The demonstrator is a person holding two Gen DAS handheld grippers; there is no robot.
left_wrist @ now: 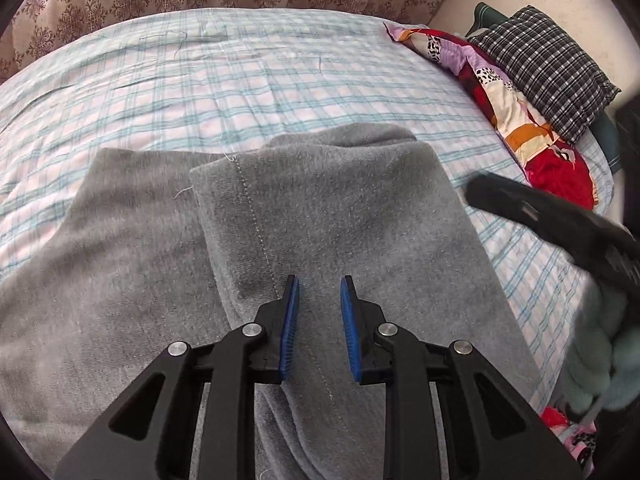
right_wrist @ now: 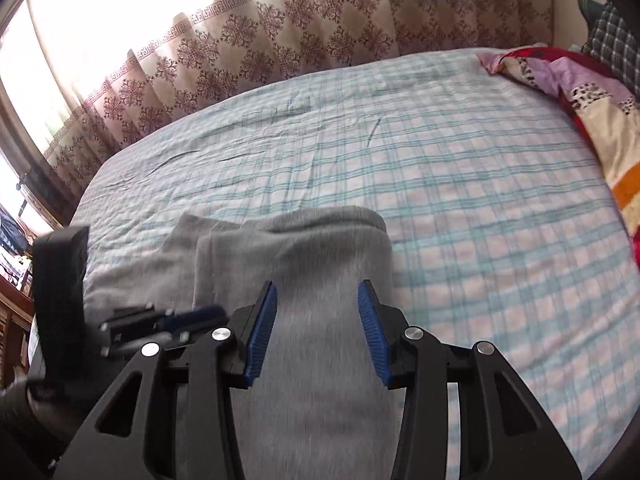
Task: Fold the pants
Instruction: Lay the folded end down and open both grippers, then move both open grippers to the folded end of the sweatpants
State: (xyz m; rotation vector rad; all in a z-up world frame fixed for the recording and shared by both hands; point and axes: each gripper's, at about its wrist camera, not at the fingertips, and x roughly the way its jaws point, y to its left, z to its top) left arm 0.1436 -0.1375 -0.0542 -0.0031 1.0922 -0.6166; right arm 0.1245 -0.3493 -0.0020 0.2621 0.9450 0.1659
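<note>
Pants [left_wrist: 328,208] lie on the plaid bedsheet [left_wrist: 240,80] beneath both parted, empty grippers [left_wrist: 319,284], patterned curtain [right_wrist: 300,32] beyond.

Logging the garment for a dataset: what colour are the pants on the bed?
Plain grey pants, fuzzy fabric; clearest in the left wrist view.

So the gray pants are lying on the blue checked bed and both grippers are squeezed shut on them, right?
Not quite. The gray pants do lie on the blue checked bed, but neither gripper is shut on them. The left wrist view shows the left gripper open with nothing between its blue pads, and the right wrist view shows the right gripper open too.
</note>
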